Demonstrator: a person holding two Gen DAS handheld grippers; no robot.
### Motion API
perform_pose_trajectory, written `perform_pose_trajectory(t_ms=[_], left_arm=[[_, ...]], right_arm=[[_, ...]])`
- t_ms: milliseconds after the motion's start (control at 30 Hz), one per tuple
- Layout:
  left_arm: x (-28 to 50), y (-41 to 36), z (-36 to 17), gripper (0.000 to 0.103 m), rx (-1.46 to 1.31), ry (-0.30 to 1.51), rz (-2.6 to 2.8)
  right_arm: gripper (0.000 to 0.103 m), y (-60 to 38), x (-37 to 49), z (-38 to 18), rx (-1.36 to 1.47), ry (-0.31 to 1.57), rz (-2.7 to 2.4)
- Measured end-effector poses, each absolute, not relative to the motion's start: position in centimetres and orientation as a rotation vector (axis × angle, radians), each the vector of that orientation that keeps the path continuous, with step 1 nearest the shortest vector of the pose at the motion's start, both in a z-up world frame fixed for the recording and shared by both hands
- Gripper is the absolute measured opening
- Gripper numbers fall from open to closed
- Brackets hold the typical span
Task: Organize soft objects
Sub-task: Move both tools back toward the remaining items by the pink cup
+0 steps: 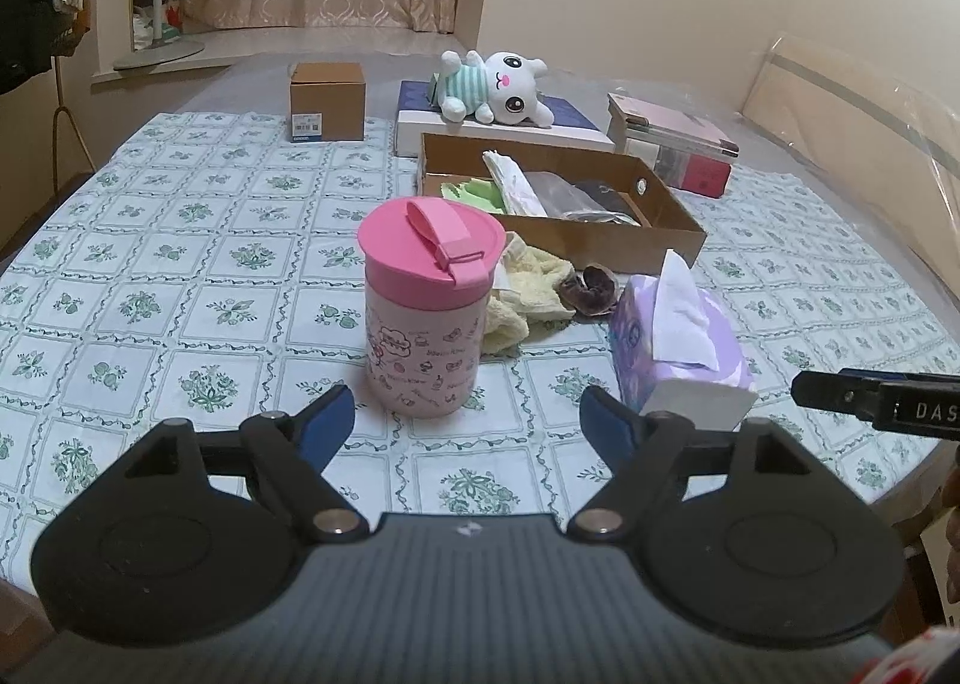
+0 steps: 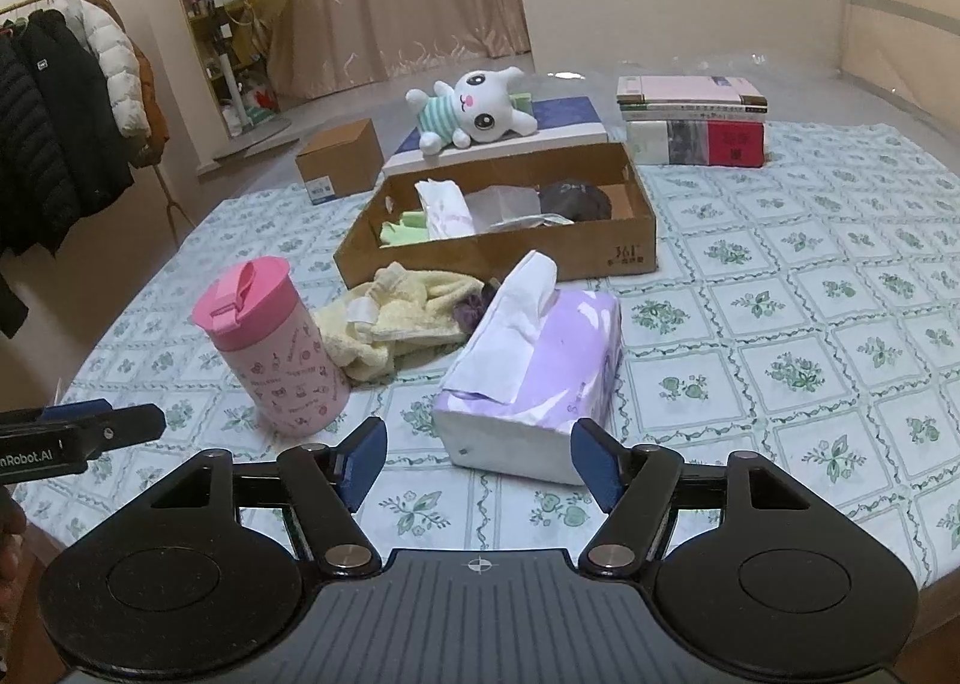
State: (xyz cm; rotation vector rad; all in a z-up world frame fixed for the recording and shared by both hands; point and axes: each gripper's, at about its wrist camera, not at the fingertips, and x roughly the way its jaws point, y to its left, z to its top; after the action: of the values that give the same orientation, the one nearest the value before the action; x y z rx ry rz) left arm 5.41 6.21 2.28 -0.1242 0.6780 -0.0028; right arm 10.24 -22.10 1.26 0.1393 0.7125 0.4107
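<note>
A pale yellow towel lies crumpled on the tablecloth between a pink lidded cup and a purple tissue pack. A small dark purple soft item lies beside the towel. A white plush bunny rests on a blue-topped box behind the brown cardboard tray, which holds folded cloths and a dark item. My left gripper stands open just short of the cup, nothing between its fingers. My right gripper stands open at the near end of the tissue pack, not pressing on it.
A small cardboard box stands at the far left of the table. Stacked books sit at the far right. A rack of jackets stands off the table's left. The round table's edge curves close on the right.
</note>
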Motion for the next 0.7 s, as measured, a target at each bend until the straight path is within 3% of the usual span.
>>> perform_pose_trajectory(t_ms=[433,700], left_arm=[[7.1,7.9,4.0,0.080,-0.077,0.640,-0.075],[11.8,7.5,6.4,0.080,0.208,0.653,-0.262]], right_arm=[[0.068,-22.9,12.6,0.8,0.125,0.716,0.432],[0.068,-21.9,16.9,1.5,-0.020,0.701,0.601]])
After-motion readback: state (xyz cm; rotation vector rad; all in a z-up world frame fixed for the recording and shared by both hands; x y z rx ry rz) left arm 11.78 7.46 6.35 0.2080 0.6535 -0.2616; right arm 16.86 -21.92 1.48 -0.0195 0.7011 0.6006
